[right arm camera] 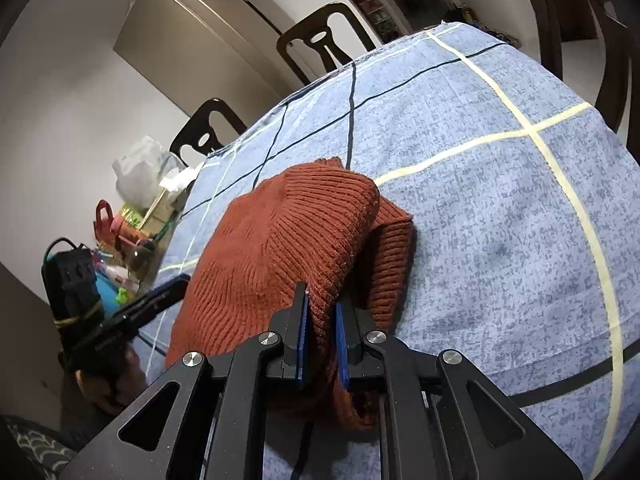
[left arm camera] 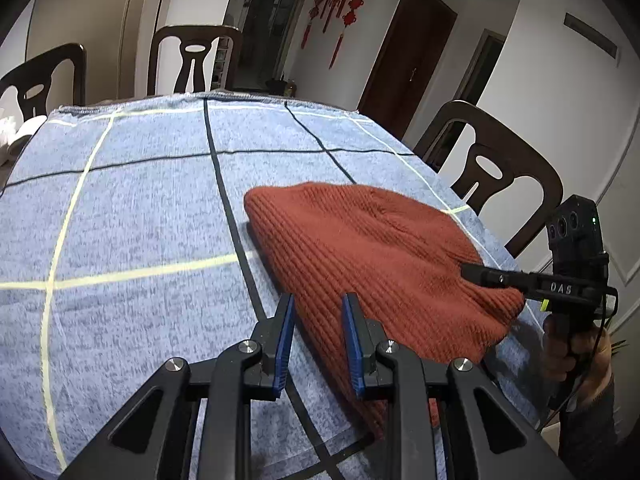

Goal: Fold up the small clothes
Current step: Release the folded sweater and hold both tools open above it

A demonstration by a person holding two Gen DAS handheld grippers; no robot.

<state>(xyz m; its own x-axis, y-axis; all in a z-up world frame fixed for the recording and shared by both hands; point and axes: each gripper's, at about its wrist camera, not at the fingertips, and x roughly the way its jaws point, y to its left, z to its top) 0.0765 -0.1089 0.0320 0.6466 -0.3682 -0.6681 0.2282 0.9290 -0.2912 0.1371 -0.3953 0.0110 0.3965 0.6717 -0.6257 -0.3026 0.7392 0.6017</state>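
Right wrist view: a rust-red ribbed knit hat (right arm camera: 288, 240), thick and soft with fine vertical ribs, is lying on the near part of the table, its upper layer folding over a lower layer that is peeking out at the right with a rounded edge. The right gripper (right arm camera: 322, 308) is pinching the near hem of that upper layer, its blue-padded black fingers (right arm camera: 301, 332) pressing into the wool from both sides and bunching it between them. The knit is draping down past the fingers toward the near table edge.

In the left wrist view the same hat (left arm camera: 384, 264) is showing as a broad dome shape, ribs running lengthwise, lying to the right of a dark stripe. The left gripper (left arm camera: 318, 312) is hovering at the hat's near left edge with its fingers (left arm camera: 285, 336) standing partly apart; the right-hand pad is over the knit, the left-hand one over the cloth, and I cannot tell whether either is touching the wool.

Under the hat, a mottled blue woven tablecloth (left arm camera: 132, 216) with pale yellow and black grid lines is covering the table, its stitched hem visible at the far edge. Dark glossy wooden chairs with cut-out backs (left arm camera: 192, 60) are standing around the far and right sides. Red tasselled hangings (left arm camera: 340, 4) are hanging on the far white wall.
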